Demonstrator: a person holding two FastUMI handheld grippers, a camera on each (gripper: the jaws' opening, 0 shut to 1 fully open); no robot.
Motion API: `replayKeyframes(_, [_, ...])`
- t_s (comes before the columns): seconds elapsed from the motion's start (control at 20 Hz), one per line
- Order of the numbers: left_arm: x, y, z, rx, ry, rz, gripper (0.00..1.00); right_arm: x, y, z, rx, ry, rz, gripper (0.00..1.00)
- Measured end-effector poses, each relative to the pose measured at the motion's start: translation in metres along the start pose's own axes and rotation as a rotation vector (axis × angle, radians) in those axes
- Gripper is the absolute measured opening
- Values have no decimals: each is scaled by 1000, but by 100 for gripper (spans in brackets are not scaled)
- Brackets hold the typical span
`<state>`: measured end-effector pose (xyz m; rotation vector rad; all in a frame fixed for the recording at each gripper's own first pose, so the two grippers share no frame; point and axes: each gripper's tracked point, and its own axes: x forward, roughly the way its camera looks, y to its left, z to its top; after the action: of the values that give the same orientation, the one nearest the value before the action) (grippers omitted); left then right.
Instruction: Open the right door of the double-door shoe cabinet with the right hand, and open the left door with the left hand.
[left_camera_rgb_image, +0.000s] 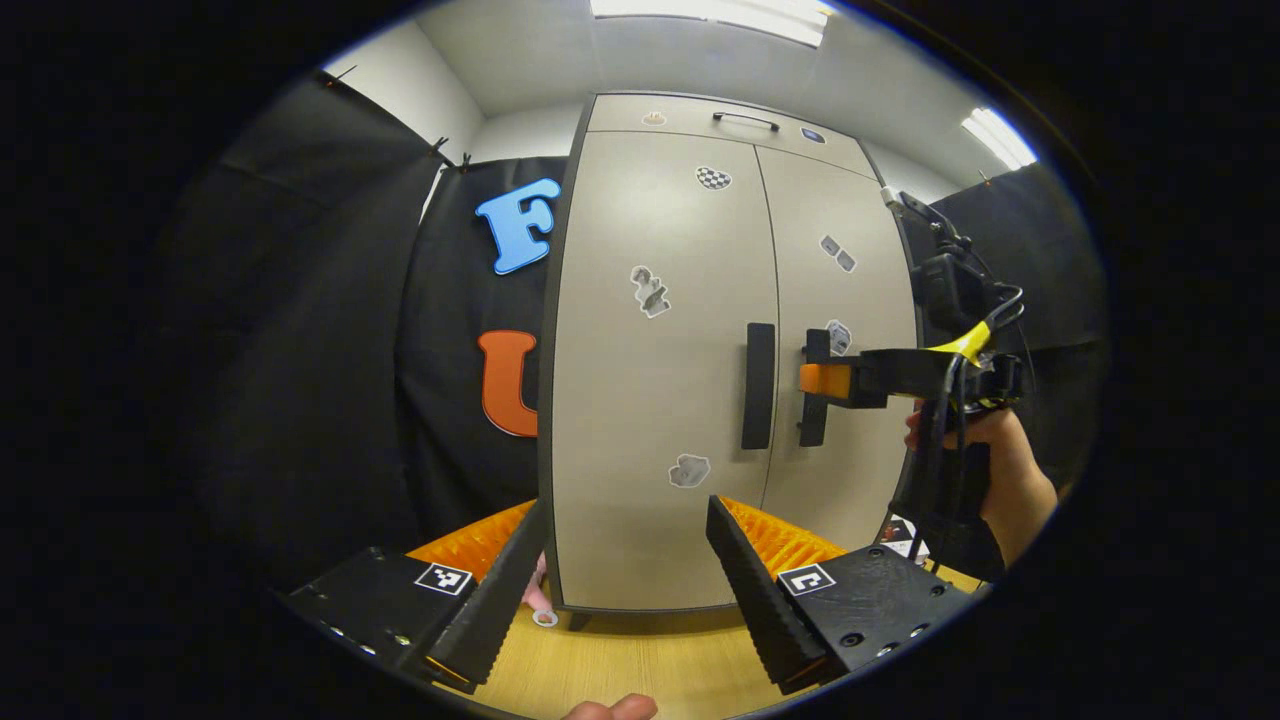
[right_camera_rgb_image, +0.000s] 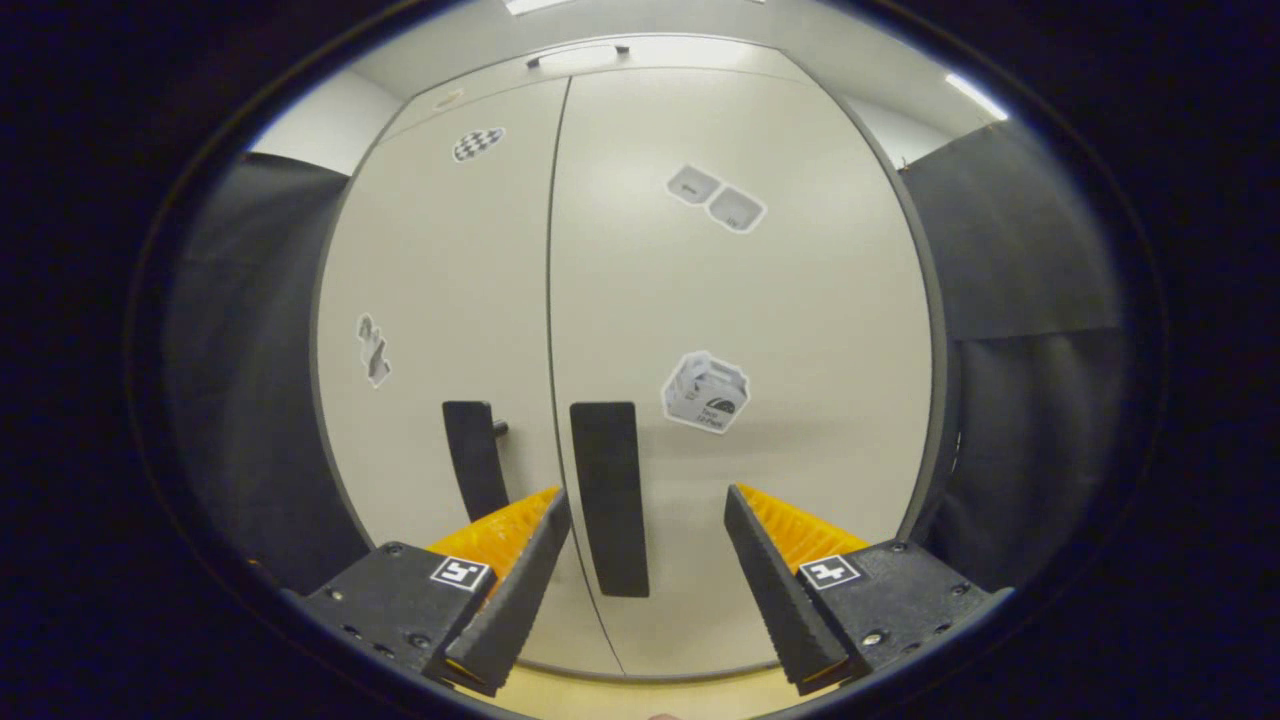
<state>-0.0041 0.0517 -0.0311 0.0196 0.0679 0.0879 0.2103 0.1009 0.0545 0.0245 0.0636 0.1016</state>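
The beige shoe cabinet (left_camera_rgb_image: 650, 400) stands upright with both doors shut. Its left door (left_camera_rgb_image: 660, 220) has a dark vertical handle (left_camera_rgb_image: 758, 385), and the right door (left_camera_rgb_image: 840, 200) has a matching handle (left_camera_rgb_image: 813, 420) beside the centre seam. My left gripper (left_camera_rgb_image: 625, 560) is open, low in front of the left door and well short of it. A hand holds my right gripper (left_camera_rgb_image: 822, 380) at the right handle. In the right gripper view, the right gripper (right_camera_rgb_image: 645, 560) is open with the right door's handle (right_camera_rgb_image: 610, 495) between its fingers, nearer the left one. The left door's handle (right_camera_rgb_image: 472, 455) lies to its left.
A shallow top drawer with a bar handle (left_camera_rgb_image: 745, 120) sits above the doors. Stickers dot both doors. The cabinet rests on a wooden surface (left_camera_rgb_image: 620, 660), where a small ring (left_camera_rgb_image: 545, 618) lies by its front left corner. Black cloth walls flank both sides.
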Motion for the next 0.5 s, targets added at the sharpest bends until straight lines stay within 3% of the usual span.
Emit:
replayKeyframes(0.25, [0, 3, 5, 1, -15, 10, 95, 15, 0, -6, -3, 4, -20, 71])
replayKeyframes(0.3, [0, 4, 5, -1, -14, 12, 95, 17, 2, -6, -25, 0, -14, 71])
replayKeyframes(0.4, [1, 4, 2, -6, -5, 11, 95, 15, 12, -7, -61, -16, 18, 55])
replayKeyframes(0.45, [1, 4, 1, -8, -1, 11, 95, 17, 11, -6, -76, -28, 10, 38])
replayKeyframes(0.5, [1, 5, -1, -9, 1, 11, 95, 16, 10, -6, -91, -28, 11, 34])
